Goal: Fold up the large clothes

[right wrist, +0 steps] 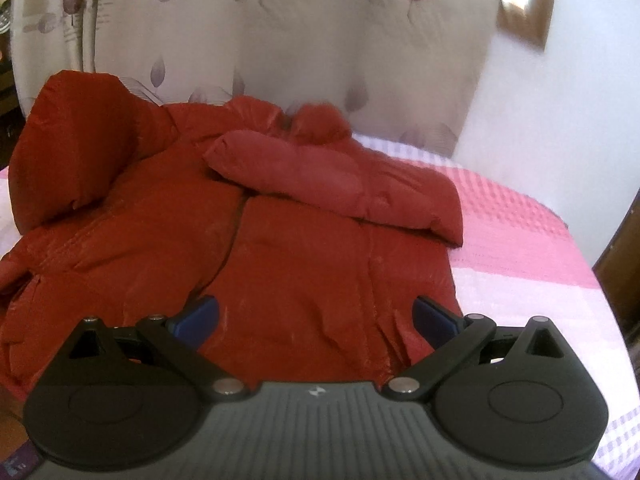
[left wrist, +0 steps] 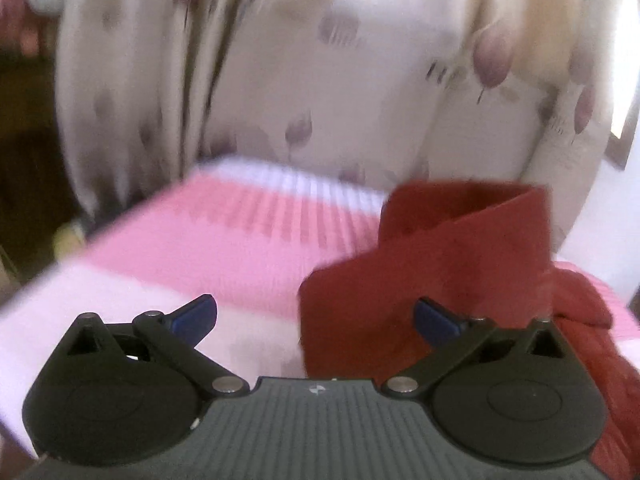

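A red padded jacket (right wrist: 280,240) lies on the pink and white bed cover (right wrist: 528,248). One sleeve (right wrist: 320,176) is folded across its chest, and the other sleeve (right wrist: 72,144) bulges up at the left. My right gripper (right wrist: 316,320) hovers over the jacket's lower front, open, with nothing between its blue pads. In the blurred left wrist view the jacket's edge (left wrist: 440,272) lies at the right on the bed cover (left wrist: 200,248). My left gripper (left wrist: 316,316) stands wide open just above that edge and holds nothing.
A cream curtain with a purple flower print (right wrist: 300,52) hangs behind the bed, also filling the left wrist view as the curtain (left wrist: 320,60). A wood-framed window (right wrist: 528,8) sits on the white wall at the right. The bed's far edge (left wrist: 288,176) runs below the curtain.
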`<state>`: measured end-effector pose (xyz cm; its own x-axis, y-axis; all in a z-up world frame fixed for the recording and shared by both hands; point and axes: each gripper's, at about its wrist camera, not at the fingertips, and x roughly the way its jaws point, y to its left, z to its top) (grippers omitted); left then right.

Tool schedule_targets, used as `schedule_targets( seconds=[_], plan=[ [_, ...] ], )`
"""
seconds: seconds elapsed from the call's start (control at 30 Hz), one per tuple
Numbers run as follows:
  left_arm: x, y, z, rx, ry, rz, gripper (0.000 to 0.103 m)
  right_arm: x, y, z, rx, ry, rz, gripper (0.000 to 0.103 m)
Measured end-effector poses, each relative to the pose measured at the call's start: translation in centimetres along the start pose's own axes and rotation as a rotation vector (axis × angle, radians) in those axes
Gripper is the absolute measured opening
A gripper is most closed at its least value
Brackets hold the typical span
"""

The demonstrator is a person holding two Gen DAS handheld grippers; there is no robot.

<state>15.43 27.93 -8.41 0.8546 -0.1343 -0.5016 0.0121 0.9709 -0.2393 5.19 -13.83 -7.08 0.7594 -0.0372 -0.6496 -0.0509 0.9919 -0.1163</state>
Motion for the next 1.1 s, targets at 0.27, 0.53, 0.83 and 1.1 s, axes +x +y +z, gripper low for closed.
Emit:
schedule_targets(
  seconds=[0.27, 0.53, 0.83, 1.1],
  plan=[
    [4.0, -0.9, -1.8, 0.089, 0.069, -0.154, 0.039, 1.1, 1.4, -0.7, -0.041, 0.045, -0.004, 0.103],
    [-1.8, 1.1, 1.1, -0.042, -0.043, 0.104, 0.007, 1.0, 0.7, -0.4, -0.025, 0.028, -0.025, 0.103],
    [-6.6, 5.1, 5.1, 0.038, -0.085, 0.672, 0.033, 1.9, -1.3, 2.6, 0.016, -0.024, 0.049, 0.103],
    [-8.7, 0.4, 4.0, 0.024, -0.257, 0.503, 0.102, 7.0, 2.1, 7.3, -0.098, -0.099, 0.150, 0.103]
  ],
)
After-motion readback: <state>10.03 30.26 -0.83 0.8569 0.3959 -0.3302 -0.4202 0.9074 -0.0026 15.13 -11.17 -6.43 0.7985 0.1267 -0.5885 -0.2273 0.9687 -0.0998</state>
